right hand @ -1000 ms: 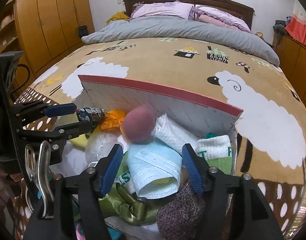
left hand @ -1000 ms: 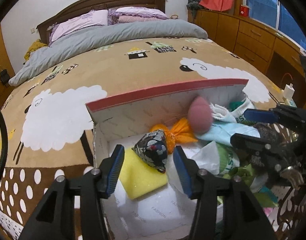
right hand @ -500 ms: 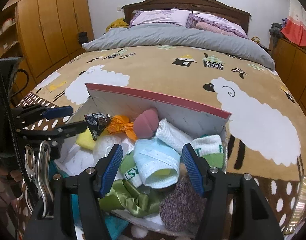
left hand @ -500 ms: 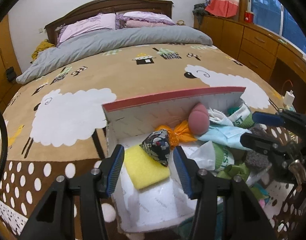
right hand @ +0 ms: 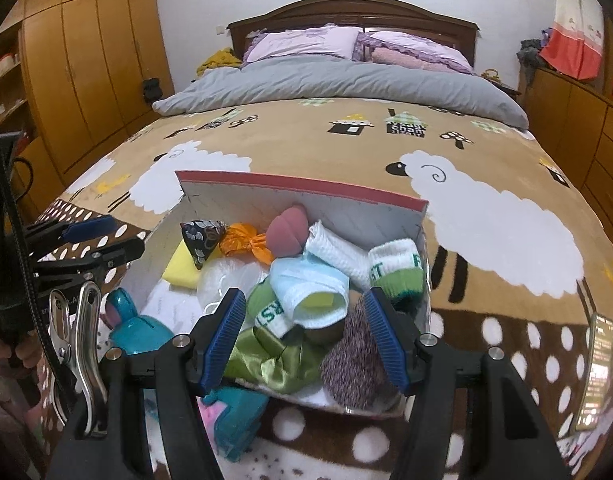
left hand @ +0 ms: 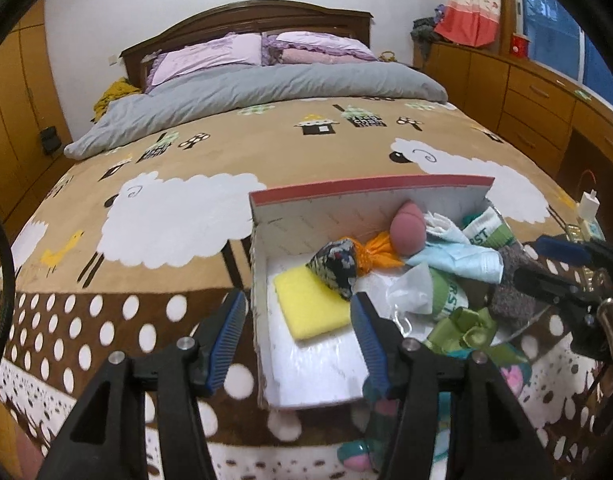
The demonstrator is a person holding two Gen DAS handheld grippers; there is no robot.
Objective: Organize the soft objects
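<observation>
A white box with a red rim [left hand: 370,186] [right hand: 298,184] lies on the bed, full of soft things: a yellow sponge [left hand: 312,304] [right hand: 180,268], a dark patterned pouch [left hand: 334,266] [right hand: 202,238], an orange bundle [left hand: 376,254] [right hand: 246,242], a pink sponge egg [left hand: 408,226] [right hand: 286,232], a blue face mask [right hand: 310,292], green-and-white socks [right hand: 396,270], green ribbon [right hand: 274,356] and a purple knit piece [right hand: 354,364]. My left gripper [left hand: 298,340] is open and empty above the box's near left corner. My right gripper [right hand: 306,336] is open and empty above the box's near edge.
The box sits near the foot of a bed with a brown sheep-pattern blanket [left hand: 178,208]. A teal toy [right hand: 134,324] lies by the box's near left side. Wooden wardrobes [right hand: 86,60] stand left of the bed, drawers [left hand: 538,104] stand right.
Both grippers have drawn back and up from the box, still open and empty. The box and its contents look smaller and have not shifted.
</observation>
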